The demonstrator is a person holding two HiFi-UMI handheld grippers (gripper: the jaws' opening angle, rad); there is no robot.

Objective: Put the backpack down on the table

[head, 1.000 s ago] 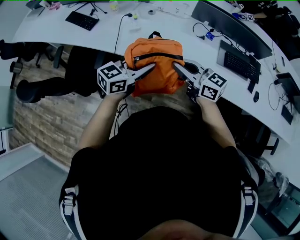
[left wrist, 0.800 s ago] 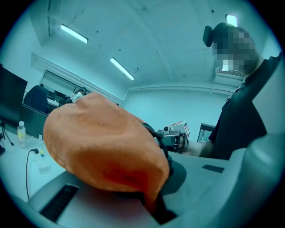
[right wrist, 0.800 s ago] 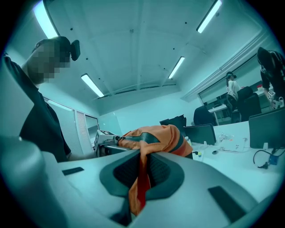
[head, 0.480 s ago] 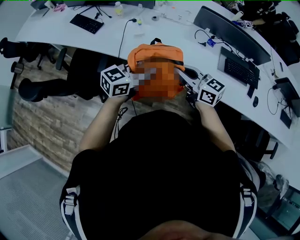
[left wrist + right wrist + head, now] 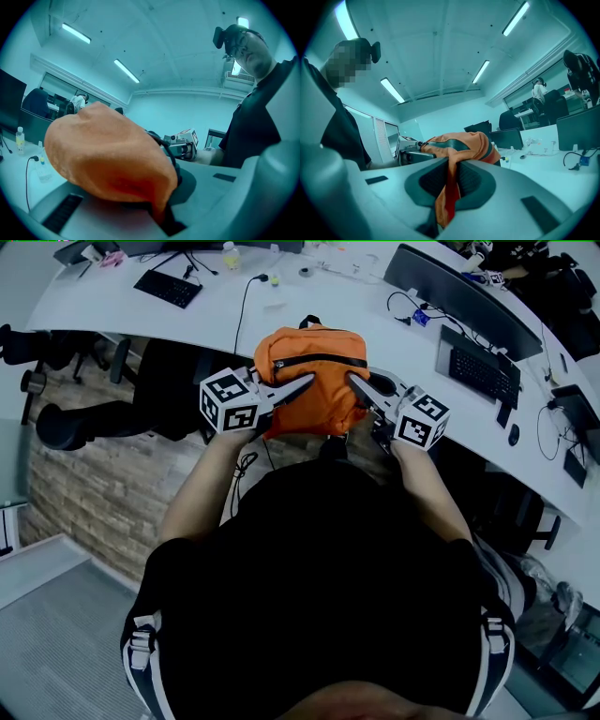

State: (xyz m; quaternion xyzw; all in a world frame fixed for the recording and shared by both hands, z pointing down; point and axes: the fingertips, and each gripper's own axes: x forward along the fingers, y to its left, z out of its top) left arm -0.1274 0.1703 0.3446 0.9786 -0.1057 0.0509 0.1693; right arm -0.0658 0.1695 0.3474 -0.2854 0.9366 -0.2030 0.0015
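Orange backpack hangs at the near edge of the white table, its fabric pinched on one side by the left gripper and on the other by the right gripper; neither grip nor position has shifted noticeably in the last second, so lowering and release seem still to come

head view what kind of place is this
Most likely an open-plan office: a long curved white desk carries keyboards and monitors, with office chairs beside it.
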